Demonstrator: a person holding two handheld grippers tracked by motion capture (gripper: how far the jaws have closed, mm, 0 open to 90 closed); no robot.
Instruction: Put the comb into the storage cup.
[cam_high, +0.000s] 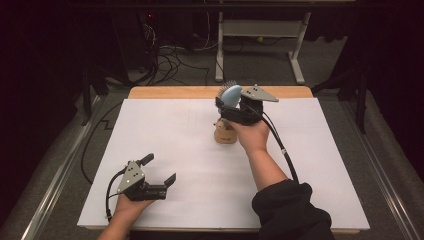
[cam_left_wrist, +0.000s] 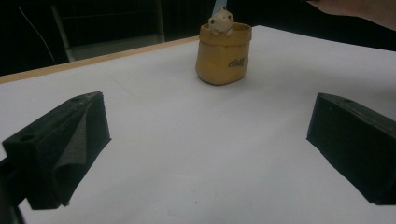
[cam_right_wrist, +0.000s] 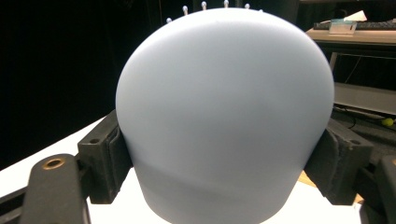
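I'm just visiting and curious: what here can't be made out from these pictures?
- Brush bristles: right gripper view, hidden behind its own pale blue back; only a few tips peek over.
- Pot lettering: left gripper view, too small and blurred.
- Pot and its figurine: high view, partly behind the right gripper.

Lone yellow pot (cam_high: 225, 135) mid-table (cam_high: 165, 150)

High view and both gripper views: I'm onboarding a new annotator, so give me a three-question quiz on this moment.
1. True or false: the left gripper holds the yellow pot.
2. What is clamped in the right gripper? A) a pale blue brush B) a spoon C) a cup
3. Fill in: a small cream figure sits inside the ____.

Key: 1 false, its jaws are open and apart from the pot; 2 A; 3 yellow pot.
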